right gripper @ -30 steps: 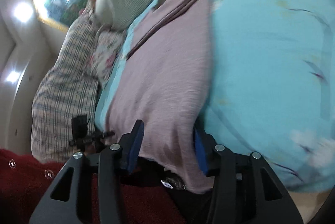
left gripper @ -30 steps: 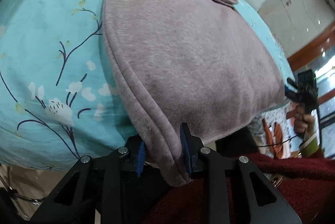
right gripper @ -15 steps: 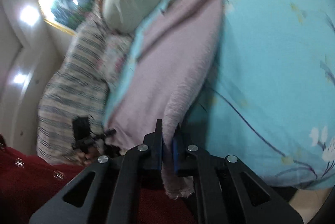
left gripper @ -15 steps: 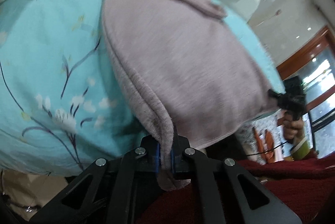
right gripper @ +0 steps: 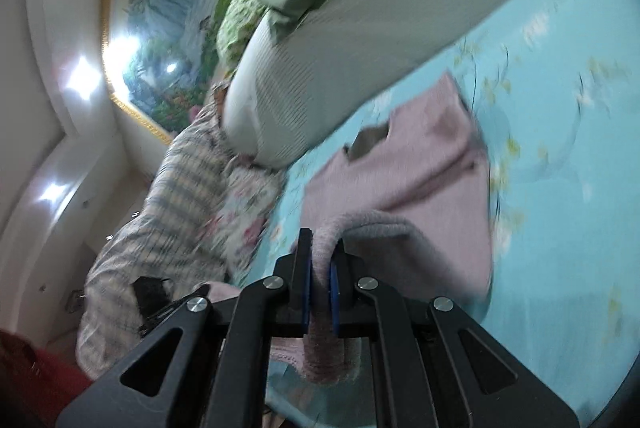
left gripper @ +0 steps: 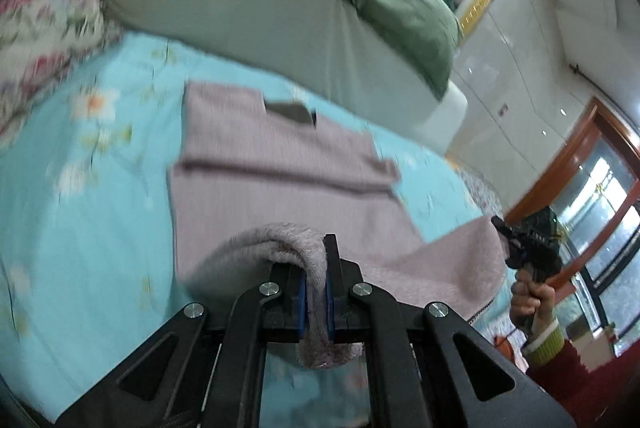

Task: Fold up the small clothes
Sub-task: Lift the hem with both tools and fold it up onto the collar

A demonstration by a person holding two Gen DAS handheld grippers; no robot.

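A mauve knit garment (left gripper: pixel 280 156) lies on a turquoise floral bedsheet (left gripper: pixel 80 212); it also shows in the right wrist view (right gripper: pixel 424 164). My left gripper (left gripper: pixel 314 292) is shut on the garment's near hem, which is lifted off the bed and curls over the fingers. My right gripper (right gripper: pixel 320 288) is shut on the hem's other corner, also raised. In the left wrist view the right gripper (left gripper: pixel 528 248) appears at the right edge, holding the stretched hem. The garment's far part with the neckline stays flat on the sheet.
A large grey-green bolster pillow (left gripper: pixel 260 0) and a green pillow (left gripper: pixel 404 0) lie behind the garment. Floral (left gripper: pixel 36 28) and plaid (right gripper: pixel 168 220) pillows sit at the bed's left side. A wall painting (right gripper: pixel 176 4) and a glass door (left gripper: pixel 600 196) lie beyond.
Both grippers closed on the near hem, then lifted it up and carried it toward the garment's far end, so the views now look over the bed to the pillows.
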